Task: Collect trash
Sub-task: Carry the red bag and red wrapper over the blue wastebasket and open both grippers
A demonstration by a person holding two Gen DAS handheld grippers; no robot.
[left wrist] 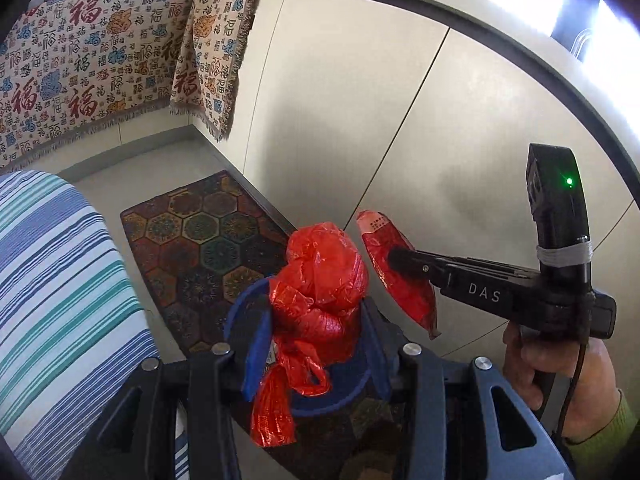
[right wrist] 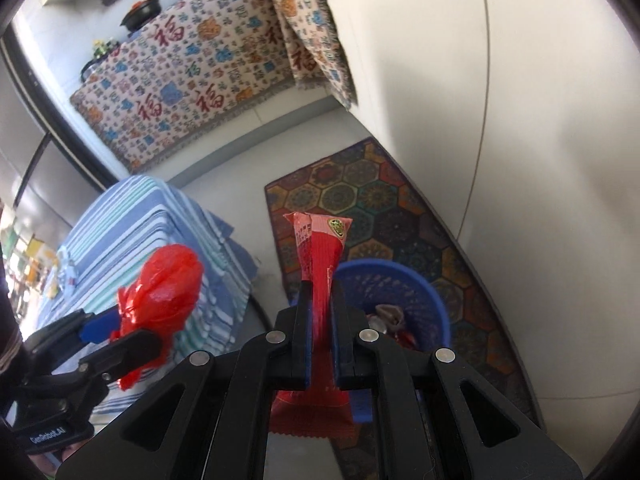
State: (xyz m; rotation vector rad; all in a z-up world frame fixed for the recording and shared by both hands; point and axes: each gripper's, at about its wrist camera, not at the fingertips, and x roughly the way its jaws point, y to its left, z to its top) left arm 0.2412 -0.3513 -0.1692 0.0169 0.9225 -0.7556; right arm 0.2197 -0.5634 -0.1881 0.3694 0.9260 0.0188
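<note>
We've got both grippers loaded. Left gripper (left wrist: 316, 344), bottom centre of the left wrist view, has its blue-padded fingers (left wrist: 256, 354) clamped on a crumpled red plastic bag (left wrist: 320, 280); the bag bulges above the fingers & a knotted tail hangs below them. In the right wrist view the same bag (right wrist: 164, 292) shows lower left, pinched by the left gripper (right wrist: 120, 340), in front of a blue-striped cloth (right wrist: 132, 220).

Right gripper (right wrist: 320, 336), bottom centre of its own view, has fingers (right wrist: 304, 332) narrow, squeezing a red snack wrapper (right wrist: 320, 256) that stands upright between them, its crimped top end up, the bottom edge fanning out below the pads. From the left wrist view the wrapper (left wrist: 396, 272) sits mid-right, held by the right gripper (left wrist: 400, 258) w/ a hand (left wrist: 560, 372) on the handle at lower right.

Blue basket (right wrist: 400, 280) sits on the patterned rug (right wrist: 380, 192), just right of the wrapper in frame, w/ some scraps already inside. In the left wrist view the basket rim (left wrist: 240, 300) shows behind the bag. White cabinet wall (left wrist: 360, 100) fills the upper right.
</note>
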